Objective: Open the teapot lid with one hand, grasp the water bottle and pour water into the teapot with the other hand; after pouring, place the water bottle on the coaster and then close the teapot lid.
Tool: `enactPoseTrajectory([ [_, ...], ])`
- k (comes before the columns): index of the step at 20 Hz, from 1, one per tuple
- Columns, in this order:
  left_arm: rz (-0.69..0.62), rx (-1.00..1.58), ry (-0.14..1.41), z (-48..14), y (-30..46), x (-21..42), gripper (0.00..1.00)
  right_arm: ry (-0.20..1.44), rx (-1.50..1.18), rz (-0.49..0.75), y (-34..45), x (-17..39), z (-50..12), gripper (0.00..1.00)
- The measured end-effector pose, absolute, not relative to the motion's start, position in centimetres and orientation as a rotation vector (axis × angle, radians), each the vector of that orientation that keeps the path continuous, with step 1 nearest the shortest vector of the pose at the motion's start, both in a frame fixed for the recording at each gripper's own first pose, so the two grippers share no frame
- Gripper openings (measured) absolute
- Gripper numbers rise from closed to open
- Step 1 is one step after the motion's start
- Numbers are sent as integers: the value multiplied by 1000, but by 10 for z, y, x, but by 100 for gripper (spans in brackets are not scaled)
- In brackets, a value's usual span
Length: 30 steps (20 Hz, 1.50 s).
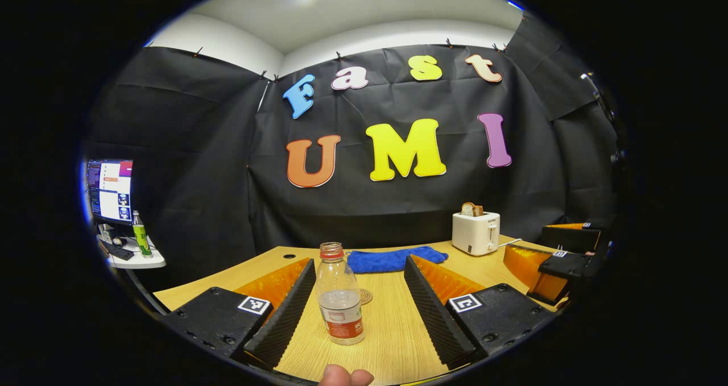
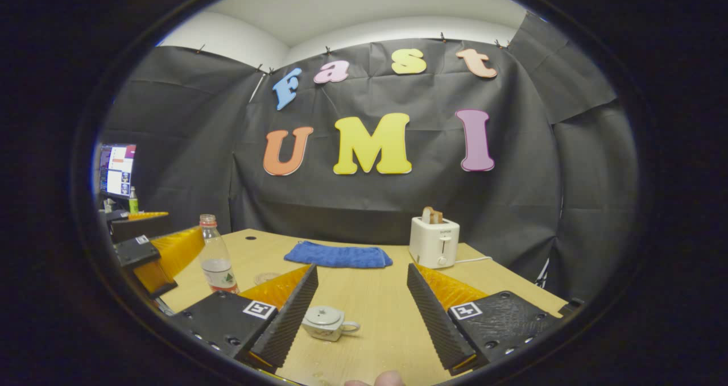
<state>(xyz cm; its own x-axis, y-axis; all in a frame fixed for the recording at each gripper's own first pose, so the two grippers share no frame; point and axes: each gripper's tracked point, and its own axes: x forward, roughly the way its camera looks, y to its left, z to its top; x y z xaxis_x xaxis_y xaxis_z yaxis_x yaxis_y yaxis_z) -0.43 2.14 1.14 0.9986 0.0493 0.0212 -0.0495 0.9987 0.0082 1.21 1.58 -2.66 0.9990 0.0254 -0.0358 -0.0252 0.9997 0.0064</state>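
Observation:
A clear water bottle (image 1: pixel 340 302) with a red label and a little water stands upright on the wooden table (image 1: pixel 392 329), between the fingers of my open left gripper (image 1: pixel 360 262); neither finger touches it. A round coaster (image 1: pixel 366 296) lies just behind it. In the right gripper view a small white teapot (image 2: pixel 325 322) with its lid on sits on the table between the fingers of my open right gripper (image 2: pixel 362 268), close to the left finger. The same view has the bottle (image 2: pixel 216 258) and coaster (image 2: pixel 265 277) at the left.
A blue cloth (image 1: pixel 395 258) lies at the back of the table, and a white toaster (image 1: pixel 476 233) holding a slice of bread stands to its right. A monitor (image 1: pixel 110 188) and a green bottle (image 1: pixel 140 235) sit on a side shelf at the left. A thumb (image 1: pixel 344 376) shows at the bottom.

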Motion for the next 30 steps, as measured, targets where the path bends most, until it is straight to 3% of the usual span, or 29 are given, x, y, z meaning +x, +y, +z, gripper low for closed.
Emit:
enactPoseTrajectory([
  [19,131,-2,-22,16,60,-2,98,219,-43,89,60,85,-119,96],
  [24,156,-3,-9,12,69,-2,98,248,-39,105,66,90,-127,65],
  [25,158,-6,-5,11,70,-2,98,249,-41,108,67,91,-125,54],
  [28,170,-4,-2,11,74,-2,98,264,-79,130,75,94,-126,53],
  [30,167,-4,4,8,72,0,98,265,-81,122,75,91,-131,25],
])
